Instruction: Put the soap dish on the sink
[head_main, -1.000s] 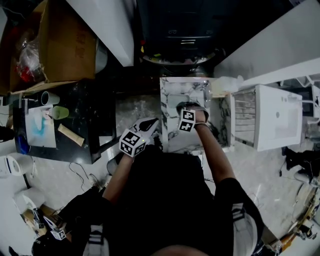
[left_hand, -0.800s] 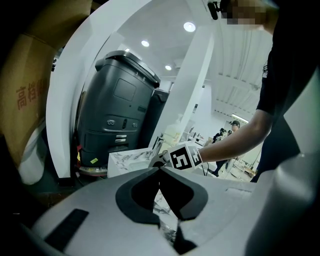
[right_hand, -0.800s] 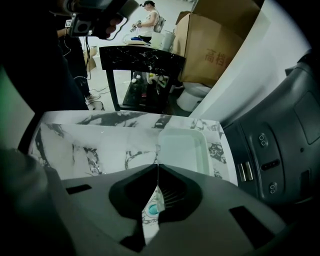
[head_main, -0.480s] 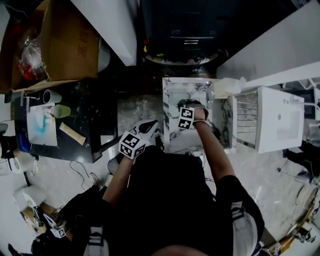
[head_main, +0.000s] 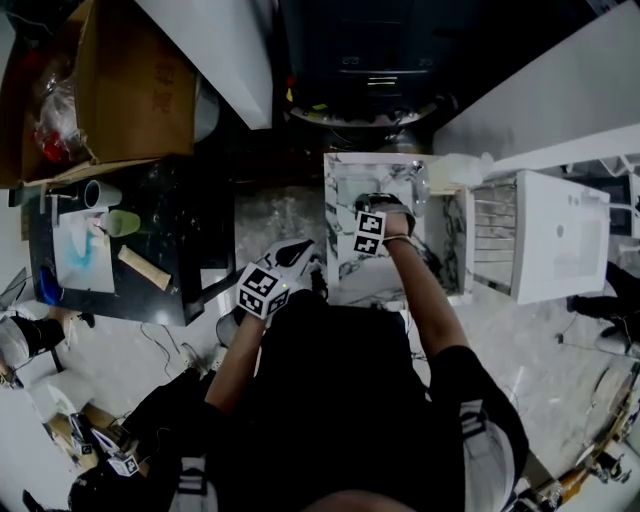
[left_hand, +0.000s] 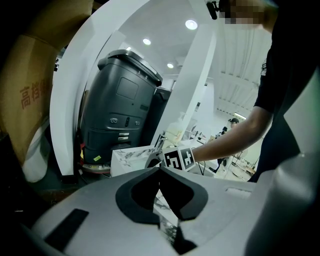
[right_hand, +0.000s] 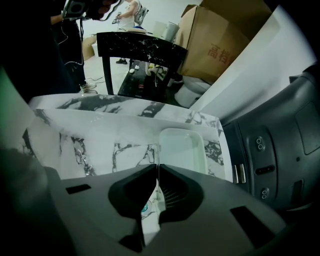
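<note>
A translucent, pale soap dish (right_hand: 181, 150) lies flat on the white marble-patterned sink top (right_hand: 100, 135), near its far edge. My right gripper (right_hand: 156, 170) points steeply down at it. The dish's near rim stands as a thin wall between the jaws, which are opening and still touch it. In the head view my right gripper (head_main: 383, 203) is over the far half of the sink top (head_main: 345, 270). My left gripper (head_main: 298, 252) hangs at the sink's near left corner. In its own view my left gripper (left_hand: 160, 169) is shut with nothing in it.
A dark grey machine (right_hand: 280, 145) stands just beyond the sink top. Left of the sink is a black table (head_main: 150, 230) with a cup and small items, and a cardboard box (head_main: 130, 90) behind it. A white slatted unit (head_main: 540, 235) stands to the right.
My right gripper has edged a little farther across the sink top and lower with the dish. The left gripper has stayed put.
</note>
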